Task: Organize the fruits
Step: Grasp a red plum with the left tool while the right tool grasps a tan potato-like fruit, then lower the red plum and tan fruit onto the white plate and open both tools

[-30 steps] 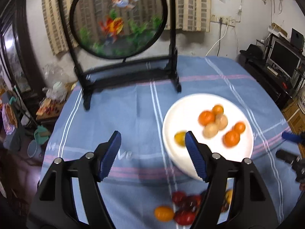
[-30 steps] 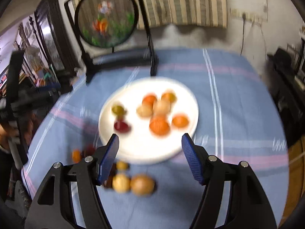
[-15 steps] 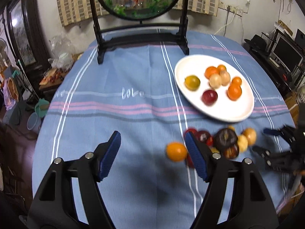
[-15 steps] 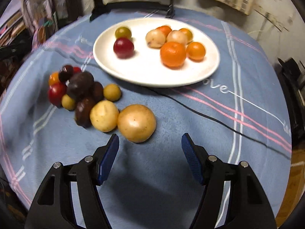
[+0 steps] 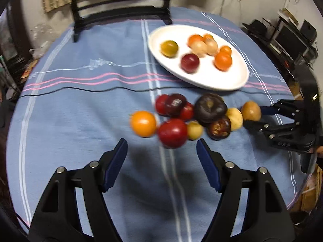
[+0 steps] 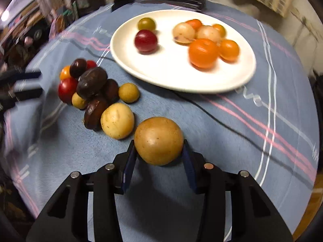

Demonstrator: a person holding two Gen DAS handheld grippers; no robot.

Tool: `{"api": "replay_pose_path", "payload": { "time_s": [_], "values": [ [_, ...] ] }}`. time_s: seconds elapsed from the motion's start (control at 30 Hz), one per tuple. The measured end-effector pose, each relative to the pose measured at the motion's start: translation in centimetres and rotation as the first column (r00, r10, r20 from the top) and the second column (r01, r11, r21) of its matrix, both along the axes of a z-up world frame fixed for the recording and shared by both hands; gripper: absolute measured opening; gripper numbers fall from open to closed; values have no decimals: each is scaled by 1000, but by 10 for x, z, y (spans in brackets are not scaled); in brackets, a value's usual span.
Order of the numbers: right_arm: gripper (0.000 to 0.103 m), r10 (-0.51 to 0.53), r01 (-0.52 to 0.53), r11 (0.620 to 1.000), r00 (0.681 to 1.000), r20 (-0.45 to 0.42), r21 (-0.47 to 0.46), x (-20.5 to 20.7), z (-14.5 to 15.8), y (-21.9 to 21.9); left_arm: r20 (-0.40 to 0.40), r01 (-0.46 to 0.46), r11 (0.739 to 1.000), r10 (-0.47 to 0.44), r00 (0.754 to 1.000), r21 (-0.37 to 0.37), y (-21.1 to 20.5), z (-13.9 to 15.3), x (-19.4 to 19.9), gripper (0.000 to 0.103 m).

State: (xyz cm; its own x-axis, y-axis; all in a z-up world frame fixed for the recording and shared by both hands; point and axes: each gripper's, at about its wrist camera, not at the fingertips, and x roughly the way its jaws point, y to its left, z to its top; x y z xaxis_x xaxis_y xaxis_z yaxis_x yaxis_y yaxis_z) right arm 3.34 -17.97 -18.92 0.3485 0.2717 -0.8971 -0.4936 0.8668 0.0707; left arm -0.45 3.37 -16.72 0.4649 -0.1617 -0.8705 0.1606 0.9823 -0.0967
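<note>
A white plate [image 5: 203, 79] [image 6: 167, 74] holds several fruits: oranges, pale ones, a red one, a green one. A heap of loose fruits [image 5: 189, 119] [image 6: 88, 88] lies on the blue cloth in front of it. My right gripper [image 6: 159, 153] is shut on a tan round fruit [image 6: 158, 140] [image 5: 251, 111] at the heap's right end. It shows in the left wrist view [image 5: 260, 117]. My left gripper [image 5: 161, 151] is open and empty, just short of a red fruit [image 5: 172, 133] and an orange fruit [image 5: 143, 123].
A black-framed round screen's stand [image 5: 121, 6] is at the far side of the round table. A thin black cable [image 5: 80, 89] crosses the cloth. Shelves with electronics [image 5: 290, 38] stand right of the table. The table edge is near at the right.
My right gripper moved forward and closed on the tan fruit. My left gripper came down closer to the loose heap.
</note>
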Motion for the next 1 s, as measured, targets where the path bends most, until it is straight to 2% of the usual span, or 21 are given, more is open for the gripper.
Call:
{"api": "replay_pose_path", "payload": {
  "time_s": [0.1, 0.17, 0.4, 0.5, 0.63, 0.73, 1.0],
  "values": [
    [44, -34, 34, 999, 999, -8, 20, -7, 3, -7, -37, -2, 1000, 1, 999, -10, -7, -17, 8, 67],
    [44, -45, 45, 999, 999, -12, 27, -15, 5, -12, -57, -13, 1000, 12, 998, -20, -7, -27, 12, 58],
    [44, -79, 80, 996, 997, -20, 47, -27, 5, -17, -58, -76, 992, 70, 996, -99, -3, -41, 34, 55],
    [44, -86, 87, 995, 996, -19, 51, -31, 6, -17, -75, -73, 986, 62, 995, -152, -1, -41, 40, 43],
    [44, -99, 100, 993, 995, -13, 68, -37, 12, -16, -78, -46, 992, 37, 996, -114, -5, -38, 34, 43],
    [44, -114, 114, 989, 993, -9, 96, -40, 18, -16, -71, -32, 993, 24, 997, -114, -2, -32, 25, 43],
    [44, -156, 153, 975, 988, 9, 160, -52, 31, -8, 33, -10, 998, 12, 999, -65, 2, 10, 8, 43]
  ]
}}
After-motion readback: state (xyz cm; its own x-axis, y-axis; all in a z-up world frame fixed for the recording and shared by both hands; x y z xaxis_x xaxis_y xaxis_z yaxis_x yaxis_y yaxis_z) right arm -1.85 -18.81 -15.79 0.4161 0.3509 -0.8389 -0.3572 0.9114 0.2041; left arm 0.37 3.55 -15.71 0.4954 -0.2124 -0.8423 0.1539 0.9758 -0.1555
